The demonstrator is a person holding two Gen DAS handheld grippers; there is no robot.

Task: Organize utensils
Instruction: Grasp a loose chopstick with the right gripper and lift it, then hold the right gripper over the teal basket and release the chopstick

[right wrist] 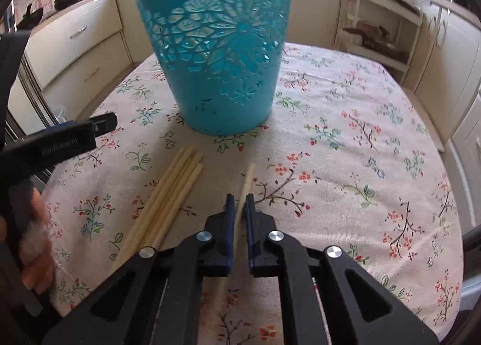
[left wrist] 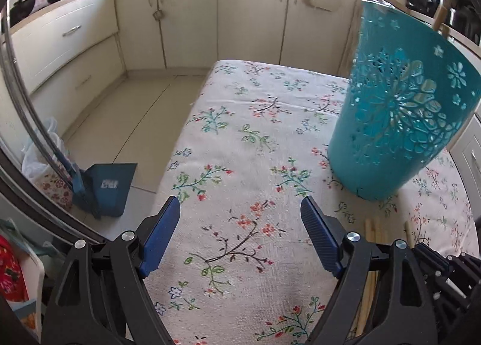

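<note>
A teal perforated bucket stands upright on the floral tablecloth; it also shows in the left wrist view at the right. Several pale wooden chopsticks lie in a bundle on the cloth in front of it. My right gripper is shut on one single chopstick, whose tip points toward the bucket. My left gripper is open and empty above the cloth, left of the bucket. Chopstick ends show by its right finger.
The table is covered by a floral cloth. Cream kitchen cabinets line the back wall. A blue dustpan stands on the floor at the left. An open shelf is at the back right.
</note>
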